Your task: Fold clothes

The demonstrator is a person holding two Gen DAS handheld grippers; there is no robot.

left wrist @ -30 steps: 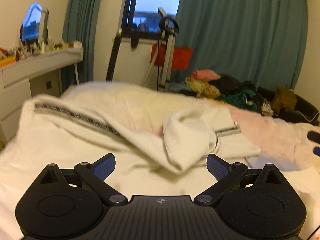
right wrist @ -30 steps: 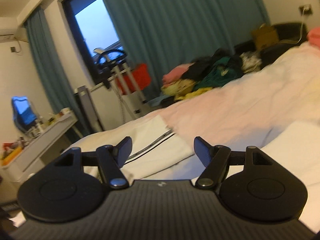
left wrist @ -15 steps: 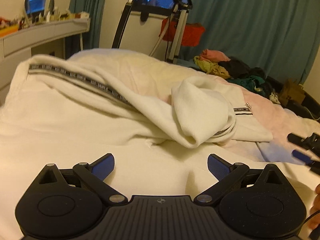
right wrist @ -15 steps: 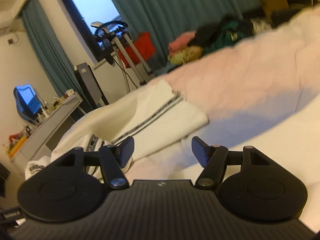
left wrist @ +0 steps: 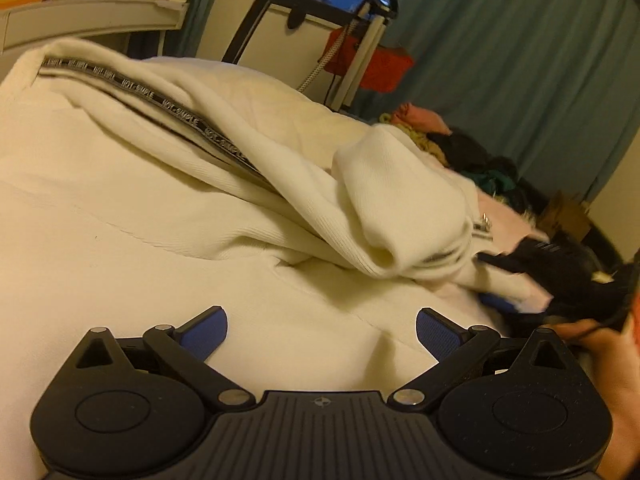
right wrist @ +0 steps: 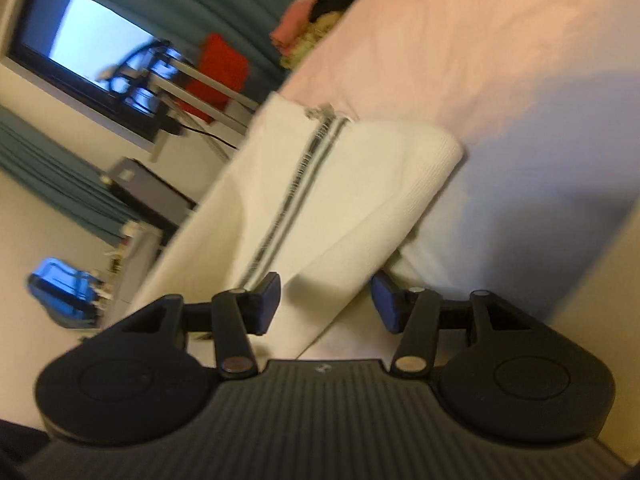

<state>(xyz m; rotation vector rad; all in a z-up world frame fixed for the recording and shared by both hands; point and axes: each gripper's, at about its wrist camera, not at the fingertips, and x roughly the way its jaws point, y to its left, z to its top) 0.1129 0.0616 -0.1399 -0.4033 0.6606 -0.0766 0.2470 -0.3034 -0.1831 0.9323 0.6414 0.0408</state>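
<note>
A cream-white zip jacket (left wrist: 168,184) with a black lettered band lies rumpled on the bed, one sleeve or flap folded over itself (left wrist: 400,200). My left gripper (left wrist: 322,330) is open and empty, low over the garment's flat part. My right gripper (right wrist: 326,300) is open with its jaws on either side of a folded edge of the jacket (right wrist: 344,200) beside the zip; it also shows in the left wrist view (left wrist: 532,276) at the garment's right end, blurred.
The bed has a pink sheet (right wrist: 480,48). A pile of other clothes (left wrist: 460,148) lies at the far end. A shelf with small items (left wrist: 92,12), a metal stand with red fabric (left wrist: 368,52) and teal curtains (left wrist: 520,60) stand behind.
My right gripper has rolled to a tilt and moved in onto the jacket's folded edge. My left gripper has come closer and lower over the garment.
</note>
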